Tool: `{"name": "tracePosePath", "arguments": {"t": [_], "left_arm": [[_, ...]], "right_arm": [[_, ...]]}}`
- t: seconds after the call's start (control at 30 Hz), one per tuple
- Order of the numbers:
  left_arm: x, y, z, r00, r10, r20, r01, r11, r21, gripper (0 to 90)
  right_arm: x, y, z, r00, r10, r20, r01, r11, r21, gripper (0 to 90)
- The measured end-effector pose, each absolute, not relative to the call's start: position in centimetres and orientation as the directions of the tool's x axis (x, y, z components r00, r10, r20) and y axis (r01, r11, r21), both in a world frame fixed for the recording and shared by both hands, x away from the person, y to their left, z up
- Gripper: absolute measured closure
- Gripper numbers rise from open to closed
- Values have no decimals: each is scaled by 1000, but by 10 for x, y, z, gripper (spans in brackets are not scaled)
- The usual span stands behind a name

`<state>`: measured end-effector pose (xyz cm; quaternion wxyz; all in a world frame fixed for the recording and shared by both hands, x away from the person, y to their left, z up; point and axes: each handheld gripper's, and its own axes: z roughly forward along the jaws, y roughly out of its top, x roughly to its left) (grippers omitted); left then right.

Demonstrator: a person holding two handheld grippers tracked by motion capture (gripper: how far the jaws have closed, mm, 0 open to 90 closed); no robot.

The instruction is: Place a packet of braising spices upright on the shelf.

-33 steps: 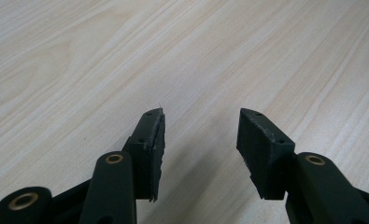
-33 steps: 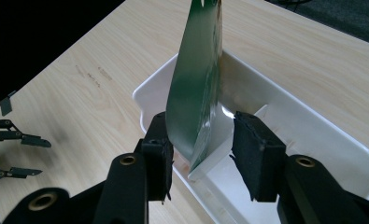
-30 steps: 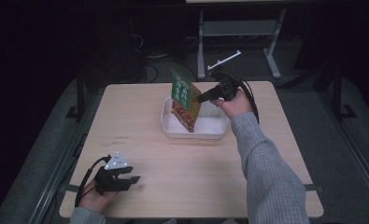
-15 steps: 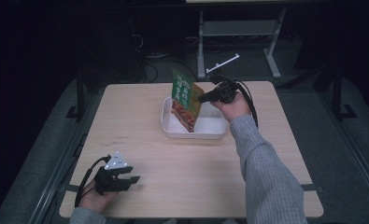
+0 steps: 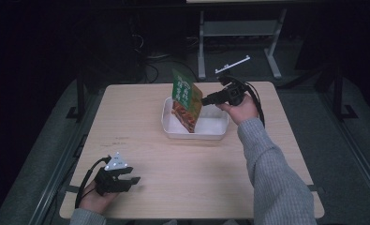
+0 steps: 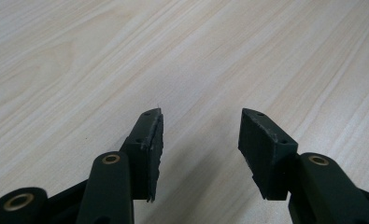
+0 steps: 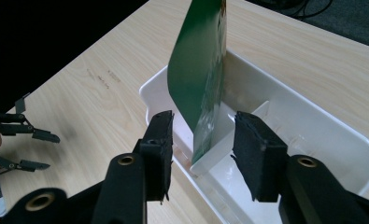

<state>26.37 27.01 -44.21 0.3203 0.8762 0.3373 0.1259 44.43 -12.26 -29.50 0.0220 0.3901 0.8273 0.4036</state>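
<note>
Where the pale wooden worktop (image 5: 192, 154) meets its near left corner, the left gripper (image 5: 129, 179) rests low over bare wood in the person's left hand (image 5: 94, 201), jaws released and empty. Farther off, mid-worktop, stands a white divided tray (image 5: 173, 131), holding a green food packet (image 5: 186, 99) that stands tilted in its left compartment. Just beyond to the right, the right gripper (image 5: 205, 100) is held at the packet's edge, jaws parted on either side of it without closing. Behind the worktop stands a grey metal frame (image 5: 239, 28).

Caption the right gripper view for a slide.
Open hand-held gripper straddling a green packet standing in a white tray.
</note>
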Motion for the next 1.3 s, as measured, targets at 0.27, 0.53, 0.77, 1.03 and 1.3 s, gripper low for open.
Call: {"name": "tracePosePath", "arguments": {"t": [0.27, 0.53, 0.77, 1.03, 1.3], "left_arm": [[263, 271, -441, 738, 675, 7, 507, -562, 654, 480], [262, 270, -440, 735, 678, 11, 502, -556, 662, 463], [262, 271, -440, 731, 683, 9, 507, -552, 662, 440], [262, 270, -441, 727, 686, 7, 512, -549, 661, 411], [262, 270, -441, 726, 687, 8, 511, -548, 662, 398]], "right_arm": [[436, -136, -302, -706, 645, 293, 625, 373, 686, 523], [427, -148, -312, -706, 636, 313, 633, 369, 680, 495], [418, -164, -327, -696, 637, 330, 651, 368, 664, 482], [409, -176, -341, -691, 640, 336, 659, 367, 656, 461], [399, -185, -350, -694, 637, 335, 657, 372, 656, 447]]}}
